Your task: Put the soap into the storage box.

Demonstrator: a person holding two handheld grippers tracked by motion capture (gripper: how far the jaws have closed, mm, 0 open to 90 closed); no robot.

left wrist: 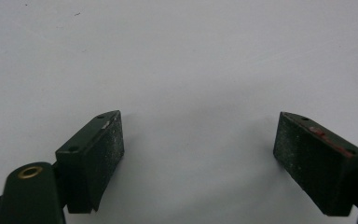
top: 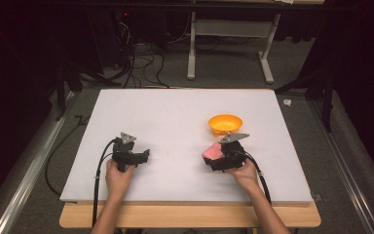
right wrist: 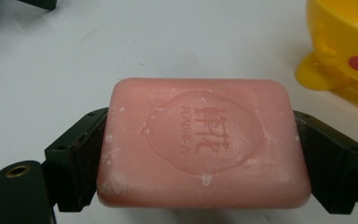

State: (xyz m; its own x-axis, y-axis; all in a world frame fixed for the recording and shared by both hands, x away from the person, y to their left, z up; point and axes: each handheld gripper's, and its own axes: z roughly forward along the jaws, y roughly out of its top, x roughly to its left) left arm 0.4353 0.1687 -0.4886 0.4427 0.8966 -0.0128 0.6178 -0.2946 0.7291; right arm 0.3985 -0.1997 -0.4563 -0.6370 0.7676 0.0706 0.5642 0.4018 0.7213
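A person sat at a white table [top: 175, 117], a gripper in each hand. The right gripper [top: 222, 155] was closed on a pink soap [top: 213, 151], and in the right gripper view the bar [right wrist: 200, 142] lay flat between the two jaws, pinched at its short ends, with a stamped oval emblem facing up and pale powdery flecks along its edges. The soap was held at the table's near right part, just in front of an orange bowl [top: 225, 124] that stood on the tabletop; from the right gripper view the bowl [right wrist: 345, 46] looked yellow with a red dot on its side, and it stood apart from the bar. The left gripper [top: 129, 155] was at the near left, well apart from the soap. Its jaws stood wide open over bare white tabletop, holding nothing, and the left hand [top: 119, 176] gripped it from behind.
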